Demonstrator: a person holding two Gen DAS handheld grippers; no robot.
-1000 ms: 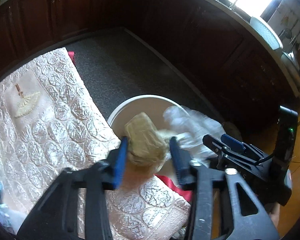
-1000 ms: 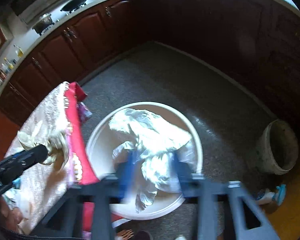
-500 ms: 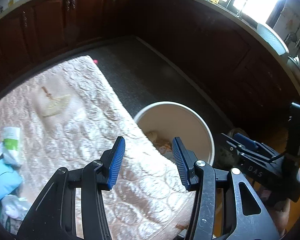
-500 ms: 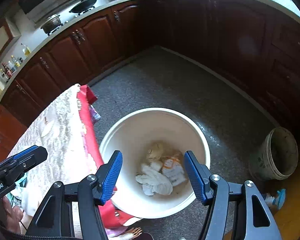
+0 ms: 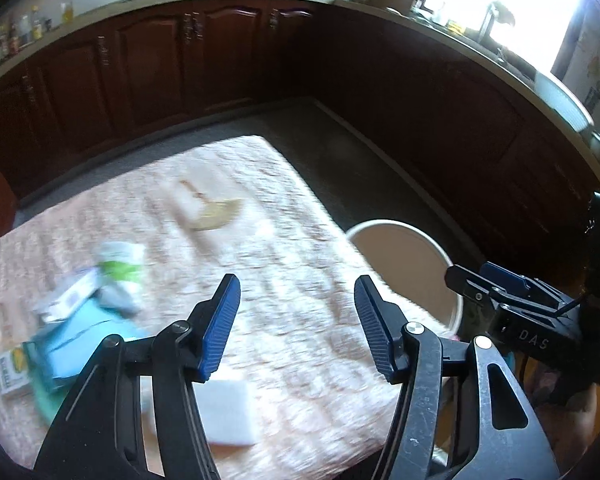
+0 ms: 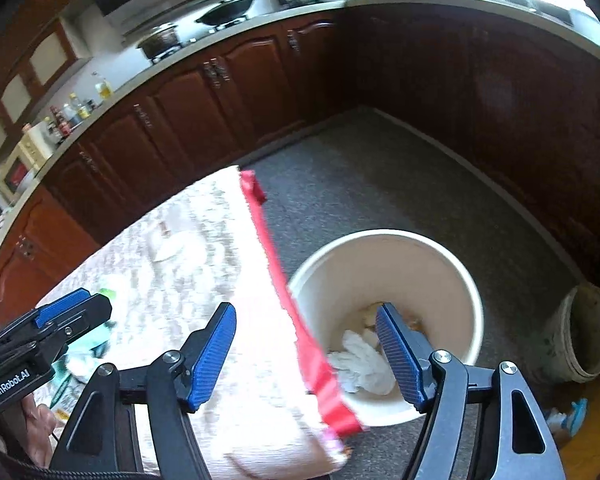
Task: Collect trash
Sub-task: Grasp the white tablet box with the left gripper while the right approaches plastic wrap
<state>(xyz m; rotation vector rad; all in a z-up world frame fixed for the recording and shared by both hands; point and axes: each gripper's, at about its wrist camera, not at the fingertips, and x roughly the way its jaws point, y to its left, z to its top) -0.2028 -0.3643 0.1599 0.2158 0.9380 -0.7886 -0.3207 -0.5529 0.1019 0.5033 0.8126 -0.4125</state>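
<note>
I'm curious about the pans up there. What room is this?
Most likely a home kitchen: a black wok sits on a stove along the counter, dark brown wooden cabinets run underneath it, and bottles of oil and sauce stand on the worktop.

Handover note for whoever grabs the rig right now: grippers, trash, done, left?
Left gripper: open, empty, over the table.
Right gripper: open, empty, at the table edge beside the white bucket.
Done: crumpled paper and some other scraps lie at the bottom of the bucket on the floor.
Left: a pile of wrappers on the table's left side and a white square pad near the front edge. The view is blurred, so count the items on approach.
</note>
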